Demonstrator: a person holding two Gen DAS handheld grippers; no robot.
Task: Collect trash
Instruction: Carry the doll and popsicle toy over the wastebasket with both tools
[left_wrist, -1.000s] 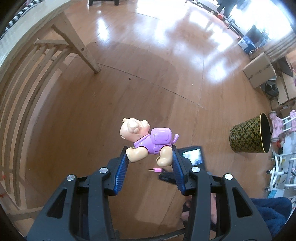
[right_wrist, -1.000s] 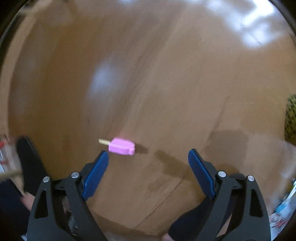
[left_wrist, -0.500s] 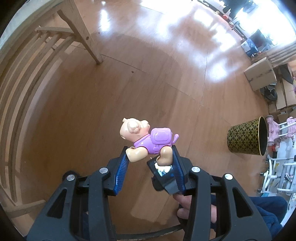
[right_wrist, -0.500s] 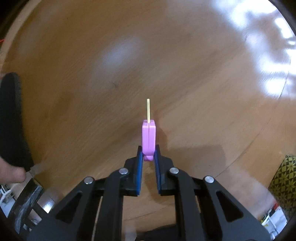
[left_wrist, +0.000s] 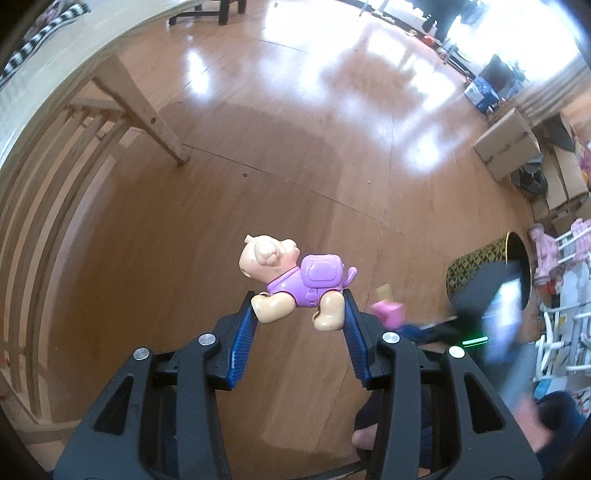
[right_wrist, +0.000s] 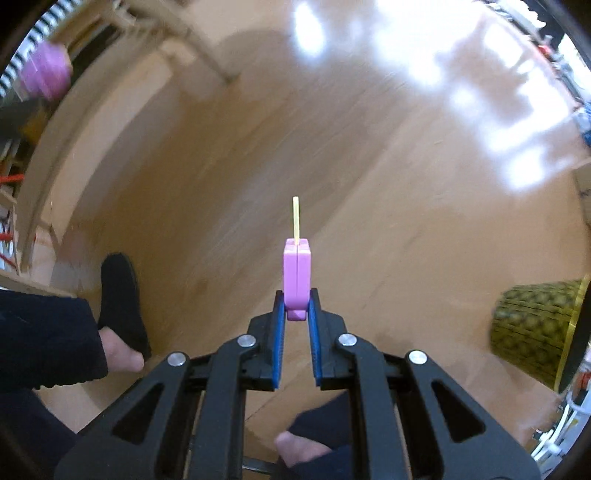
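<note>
Right tool (right_wrist: 295, 308) is clamping the lower end of a pink toy popsicle (right_wrist: 296, 275), its pale stick pointing away toward twelve o'clock in the right wrist view. A second ago this same tool was standing wide open above the popsicle as it lay flat on the wooden floor (right_wrist: 369, 184); its jaws have since come together on the toy, and the floor is now looking farther off and streaked with motion blur, so the pick-up appears done and the lift under way.

Left tool (left_wrist: 299, 306) is gripping a toy pig (left_wrist: 291, 277) in a purple outfit by its legs, one blue pad against each, exactly as it was a second ago.

Out at three o'clock in the left wrist view, a patterned wastebasket (left_wrist: 480, 269) is lying on its side with its dark mouth turned to the right; the right wrist view is catching it at about four o'clock, well apart from the popsicle. The blurred pink popsicle is also showing just right of the left tool, between it and the basket.

A person's foot in a black shoe (right_wrist: 120, 295) is standing on the floor at about eight o'clock in the right wrist view.

With both tools loaded, the next leg is likely a carry to the wastebasket.
</note>
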